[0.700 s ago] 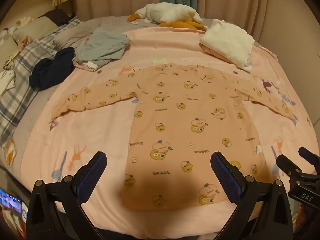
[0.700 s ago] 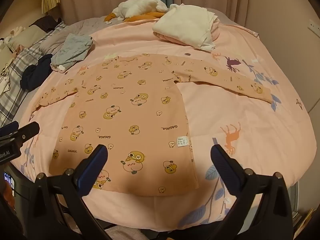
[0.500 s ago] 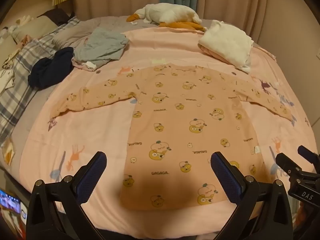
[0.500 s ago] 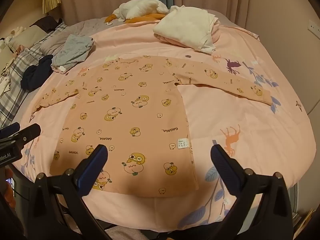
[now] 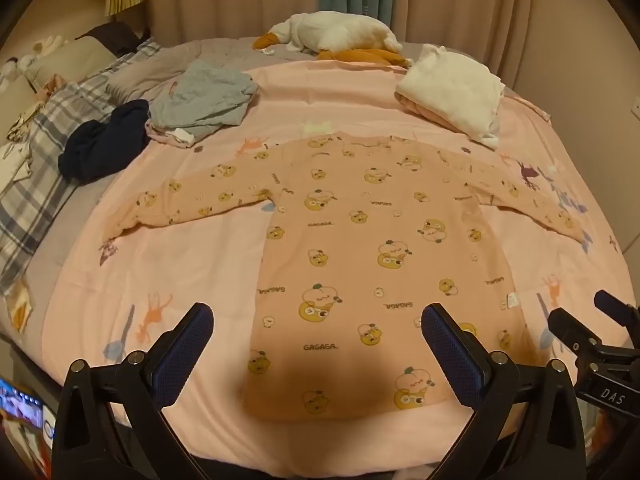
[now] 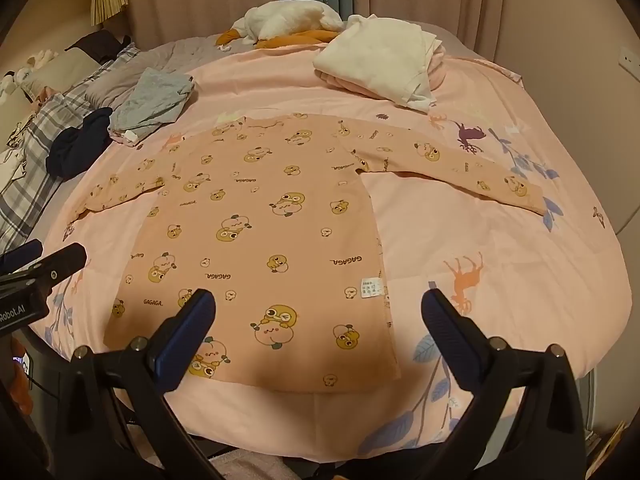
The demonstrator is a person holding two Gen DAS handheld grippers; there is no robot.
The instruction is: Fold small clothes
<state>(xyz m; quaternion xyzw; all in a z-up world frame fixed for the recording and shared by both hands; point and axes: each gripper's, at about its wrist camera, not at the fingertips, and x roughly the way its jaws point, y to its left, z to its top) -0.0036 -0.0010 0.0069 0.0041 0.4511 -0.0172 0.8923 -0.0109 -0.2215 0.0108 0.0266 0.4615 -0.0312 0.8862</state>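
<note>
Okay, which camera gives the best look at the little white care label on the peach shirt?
The right wrist view: the care label sits near the frame's middle on the shirt, with its print marks visible. The left wrist view shows it only as a tiny white patch near the edge.

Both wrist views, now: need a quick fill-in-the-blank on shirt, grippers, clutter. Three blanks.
1. The peach long-sleeved shirt lies flat with both sleeves spread ____.
2. The left gripper and the right gripper both have ____ jaws, holding nothing.
3. The grey garment lies beside a ____ blue one.

Missing words: out; open; navy
</note>
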